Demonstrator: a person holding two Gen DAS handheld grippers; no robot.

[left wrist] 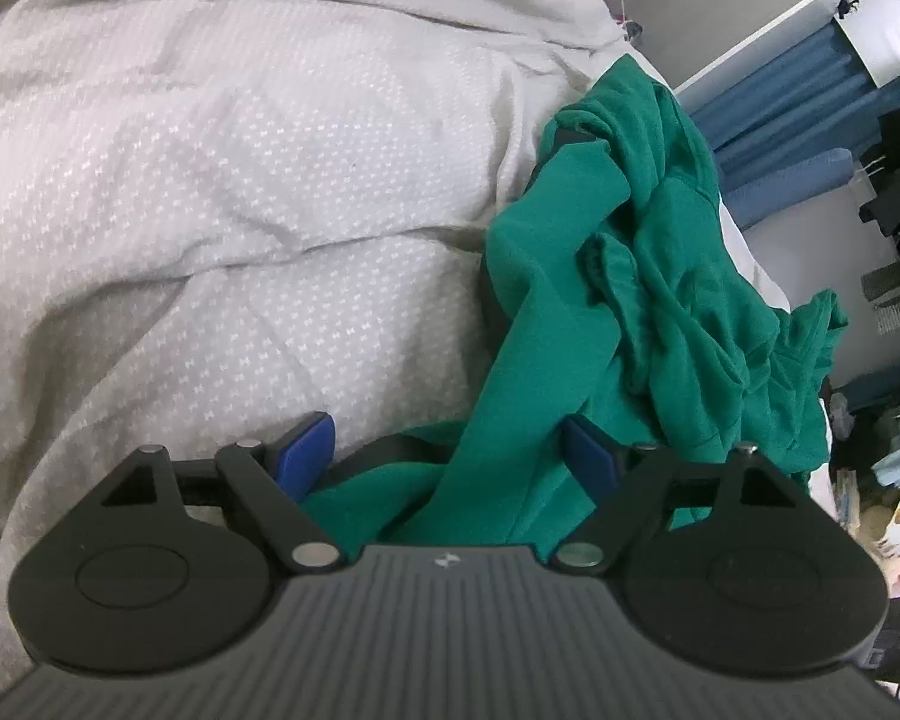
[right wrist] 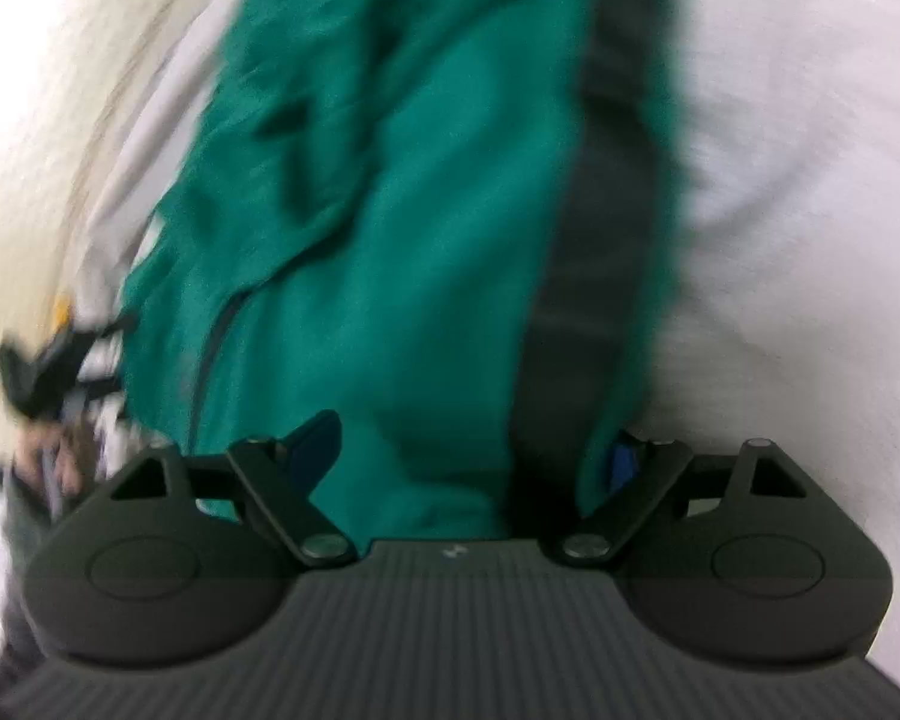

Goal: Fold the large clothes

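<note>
Green garment crumpled at the white duvet's right edge — both grippers' jaws apart, unclamped.

Soft, even daylight; left view sharp (edges bowed by fisheye), right view smeared with motion blur.

Green garment on white dotted bedspread, blue fingers

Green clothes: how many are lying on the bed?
1 that I can tell: a crumpled green garment on the white bedding, running between the open left gripper fingers. The right gripper view shows it blurred. Its folds could hide another piece.
</note>
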